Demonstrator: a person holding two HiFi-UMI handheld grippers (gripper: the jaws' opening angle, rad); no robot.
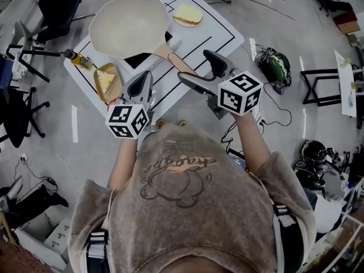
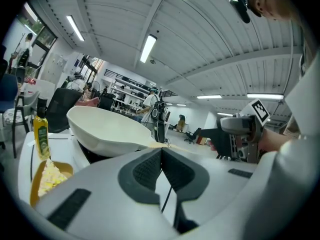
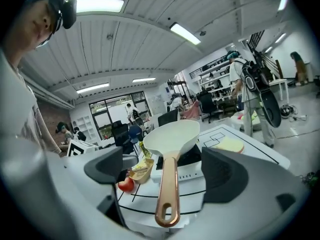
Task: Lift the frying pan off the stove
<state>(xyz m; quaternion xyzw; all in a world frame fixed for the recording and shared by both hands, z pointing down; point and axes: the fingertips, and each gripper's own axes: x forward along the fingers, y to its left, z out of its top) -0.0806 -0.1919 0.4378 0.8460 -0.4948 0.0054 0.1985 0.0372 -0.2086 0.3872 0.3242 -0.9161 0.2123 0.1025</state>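
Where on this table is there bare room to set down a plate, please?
The best bare patch is the right corner of the table, bordered by the copper handle of the frying pan and by the bread. The left side is crowded: the oil bottle, the yellow bowl and the tomato sit close beside the stove.

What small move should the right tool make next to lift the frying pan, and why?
I would probably ease the right tool forward a little, then close it on the copper handle of the frying pan. Its jaws stand wide apart with the handle lined up between them, untouched, and the pan rests on the stove.
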